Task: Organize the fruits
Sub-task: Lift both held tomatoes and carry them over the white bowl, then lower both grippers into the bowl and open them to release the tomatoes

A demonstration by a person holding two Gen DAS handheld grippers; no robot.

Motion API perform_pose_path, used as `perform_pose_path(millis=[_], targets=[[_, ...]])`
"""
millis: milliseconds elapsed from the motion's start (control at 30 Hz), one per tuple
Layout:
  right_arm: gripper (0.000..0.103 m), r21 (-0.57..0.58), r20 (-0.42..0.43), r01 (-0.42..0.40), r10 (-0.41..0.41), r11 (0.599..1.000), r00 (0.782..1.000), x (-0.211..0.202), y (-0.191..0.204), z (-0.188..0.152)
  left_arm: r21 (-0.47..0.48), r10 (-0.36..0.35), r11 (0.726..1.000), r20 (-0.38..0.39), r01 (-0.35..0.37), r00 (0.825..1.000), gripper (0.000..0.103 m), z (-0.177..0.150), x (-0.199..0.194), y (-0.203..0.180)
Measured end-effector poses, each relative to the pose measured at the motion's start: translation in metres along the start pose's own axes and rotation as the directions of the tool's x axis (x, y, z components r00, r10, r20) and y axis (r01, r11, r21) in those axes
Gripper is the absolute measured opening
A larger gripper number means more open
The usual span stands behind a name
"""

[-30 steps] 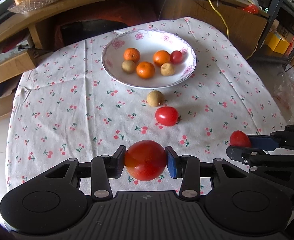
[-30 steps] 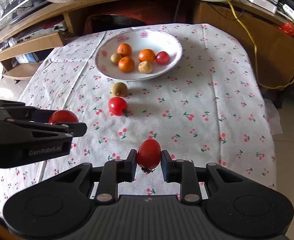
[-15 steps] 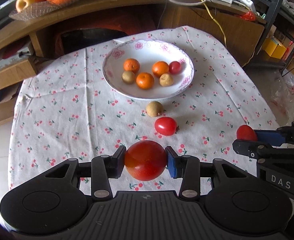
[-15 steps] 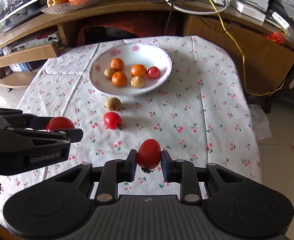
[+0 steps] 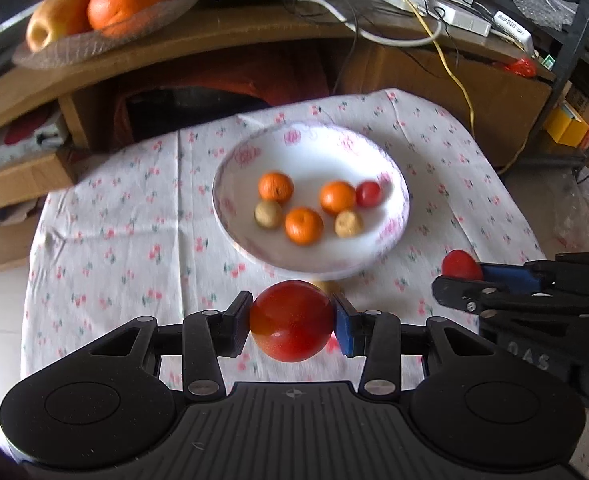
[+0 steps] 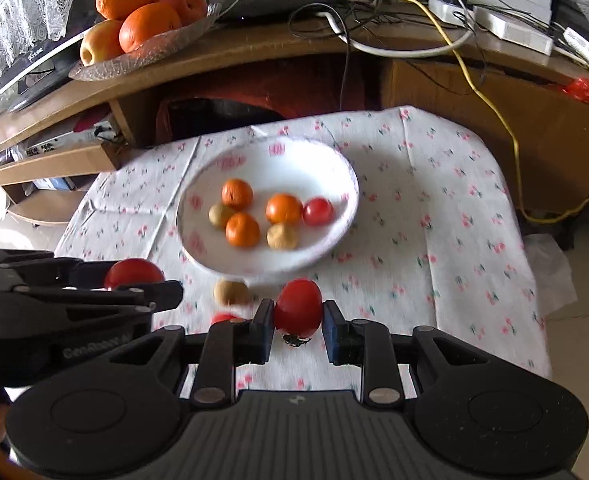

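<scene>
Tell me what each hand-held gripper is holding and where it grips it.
The left hand-held gripper clamps a large red tomato across its sides. The right hand-held gripper clamps a smaller red tomato across its sides, stem end down.

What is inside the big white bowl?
The white bowl holds three oranges, two small brown fruits and one little tomato. Nothing covers them; no fruit looks hidden.

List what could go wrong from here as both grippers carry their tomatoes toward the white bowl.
1. The left gripper and right gripper travel close side by side and could collide near the white bowl.
2. The small tomato sits tilted between the right gripper's pads and may slip.
3. The large tomato, dropped from height, could knock the mandarins about.
</scene>
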State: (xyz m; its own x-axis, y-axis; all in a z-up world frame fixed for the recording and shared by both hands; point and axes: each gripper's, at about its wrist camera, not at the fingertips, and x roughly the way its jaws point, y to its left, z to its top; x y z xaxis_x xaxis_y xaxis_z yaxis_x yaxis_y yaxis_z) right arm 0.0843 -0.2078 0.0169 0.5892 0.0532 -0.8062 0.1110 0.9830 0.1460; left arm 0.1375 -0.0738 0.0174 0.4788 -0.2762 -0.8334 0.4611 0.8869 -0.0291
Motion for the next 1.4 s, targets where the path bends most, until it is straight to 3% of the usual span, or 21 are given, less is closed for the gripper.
perform_pose_path(millis=[700,1400], targets=[[0.027,0.029,0.002,-0.01,0.01,1.0,1.0,0.056,-0.009,0.052,-0.039,0.054,0.998,-0.014,-0.054,0.998,0.05,0.042,0.043,0.009],[0.028,0.065,-0.01,-0.015,0.016,0.998,1.0,0.077,-0.013,0.064,-0.068,0.061,0.996,-0.049,-0.064,0.997,0.05,0.047,0.061,0.012]])
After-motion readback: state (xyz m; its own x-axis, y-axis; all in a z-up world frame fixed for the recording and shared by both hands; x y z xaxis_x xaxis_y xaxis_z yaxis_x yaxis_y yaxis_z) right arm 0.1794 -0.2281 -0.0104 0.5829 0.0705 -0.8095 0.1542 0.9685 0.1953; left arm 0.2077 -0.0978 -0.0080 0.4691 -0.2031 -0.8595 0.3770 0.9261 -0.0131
